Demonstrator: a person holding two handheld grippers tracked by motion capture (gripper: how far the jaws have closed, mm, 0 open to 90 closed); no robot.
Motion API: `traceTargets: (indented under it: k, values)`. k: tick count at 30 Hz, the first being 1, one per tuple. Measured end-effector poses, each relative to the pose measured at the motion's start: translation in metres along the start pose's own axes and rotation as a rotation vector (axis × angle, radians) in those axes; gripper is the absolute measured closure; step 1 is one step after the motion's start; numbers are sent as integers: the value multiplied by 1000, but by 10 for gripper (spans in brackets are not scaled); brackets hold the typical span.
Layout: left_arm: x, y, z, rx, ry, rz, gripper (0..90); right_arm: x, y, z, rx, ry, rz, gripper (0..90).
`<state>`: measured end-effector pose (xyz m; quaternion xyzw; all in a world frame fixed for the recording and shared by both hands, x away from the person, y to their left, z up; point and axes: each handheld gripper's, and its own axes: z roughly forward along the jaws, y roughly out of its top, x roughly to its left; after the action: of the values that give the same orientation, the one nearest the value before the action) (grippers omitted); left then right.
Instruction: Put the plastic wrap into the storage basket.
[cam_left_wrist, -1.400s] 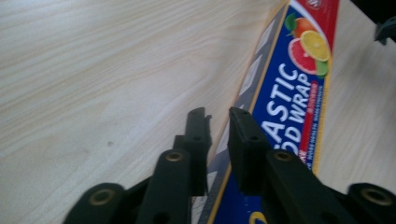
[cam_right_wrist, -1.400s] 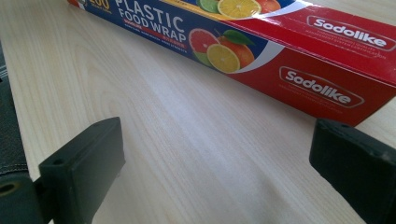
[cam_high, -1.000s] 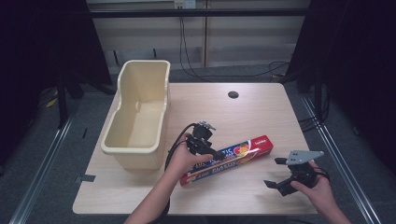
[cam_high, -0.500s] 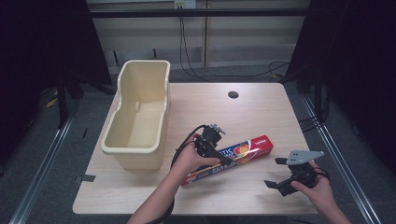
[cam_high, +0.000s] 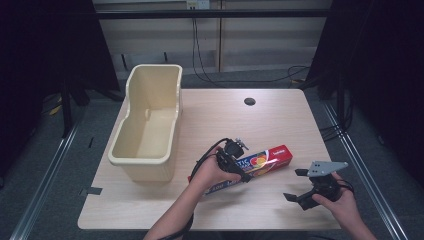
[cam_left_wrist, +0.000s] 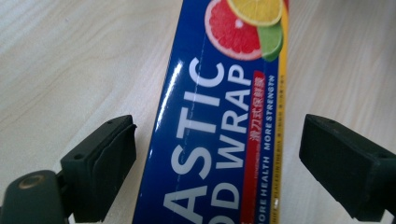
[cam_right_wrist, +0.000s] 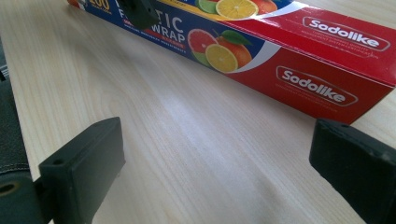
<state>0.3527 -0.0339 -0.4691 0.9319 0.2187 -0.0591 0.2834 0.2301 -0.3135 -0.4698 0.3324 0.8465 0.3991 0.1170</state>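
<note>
Wood table (cam_high: 280, 120); dark room; both tools' jaws apart, left astride wrap box (cam_high: 260, 162).

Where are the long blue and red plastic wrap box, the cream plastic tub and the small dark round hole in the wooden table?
long blue and red plastic wrap box (cam_high: 272, 156), high view, its red end.
cream plastic tub (cam_high: 150, 134), high view, its inner floor.
small dark round hole (cam_high: 249, 101), high view, its centre.

You have 1 long plastic wrap box (cam_high: 260, 162) lying flat on the desk (cam_high: 280, 120), slanted, its red "Sodolike" end toward the right edge, its blue middle printed with citrus slices, nearer the front edge than the back.
</note>
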Motion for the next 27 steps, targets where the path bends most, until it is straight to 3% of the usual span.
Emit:
traceTargets:
  k: [14,22,24,27]
  values:
    - [-1,7,4,45,22,42,294,0,0,1,0,-1,-4,31]
    - [-2,12,4,74,34,44,339,-1,-1,1,-1,7,-1,32]
    - [-2,15,3,93,39,70,352,0,0,1,1,8,1,32]
    - [-5,17,4,110,50,77,368,0,0,1,-1,7,-3,32]
